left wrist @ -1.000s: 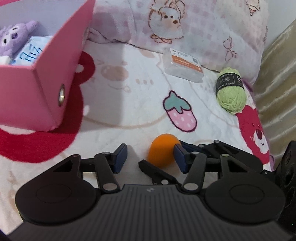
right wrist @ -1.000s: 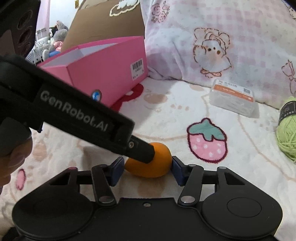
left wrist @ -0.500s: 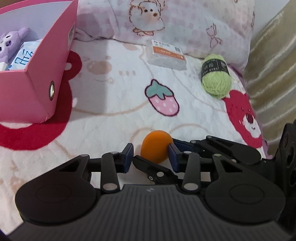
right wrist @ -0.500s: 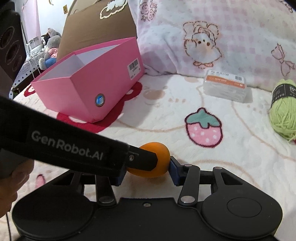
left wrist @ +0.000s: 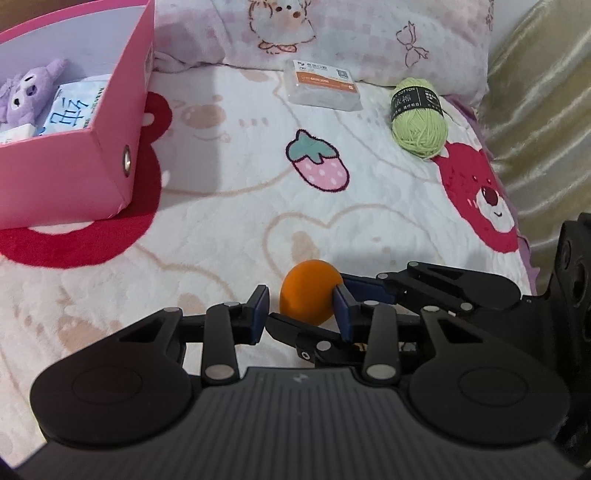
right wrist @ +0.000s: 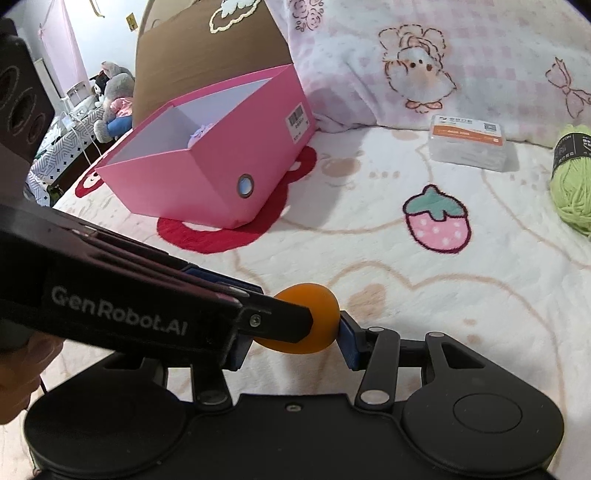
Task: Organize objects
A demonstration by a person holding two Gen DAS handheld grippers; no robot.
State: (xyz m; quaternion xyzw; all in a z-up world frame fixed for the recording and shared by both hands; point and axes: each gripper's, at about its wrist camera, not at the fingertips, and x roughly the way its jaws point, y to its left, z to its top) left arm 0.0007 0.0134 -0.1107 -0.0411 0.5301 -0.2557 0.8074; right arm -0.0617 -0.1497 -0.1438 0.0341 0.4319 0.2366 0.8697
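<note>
I saw the bed's printed blanket [left wrist: 229, 206] spread under everything, white with strawberries and red bears, and a pink checked pillow [left wrist: 332, 33] lying along its far edge. On the blanket's left side stood the pink storage box [left wrist: 62, 173], open at the top, with a purple plush toy [left wrist: 26, 92] and a blue-and-white packet [left wrist: 70, 110] inside it. From the right wrist view a brown cardboard panel [right wrist: 207, 55] rose behind that box.

Near the pillow lay a clear plastic case [left wrist: 323, 86] with an orange label, and just to its right a ball of green yarn [left wrist: 419, 118] with a black band; the two were close but apart, and both were well away from the box.

Closest to me were my two tools. The right claw [right wrist: 291, 341] was pinching the orange ball [right wrist: 308, 319] between its blue pads, close above the blanket and well short of the box. The left claw [left wrist: 301, 314] had its fingers spread. Its right pad [left wrist: 341, 312] sat against the ball's side, while its left pad stood clear of the ball; the right claw's near finger crossed between them. In the right wrist view the left tool's black finger lay across the ball's left side.
</note>
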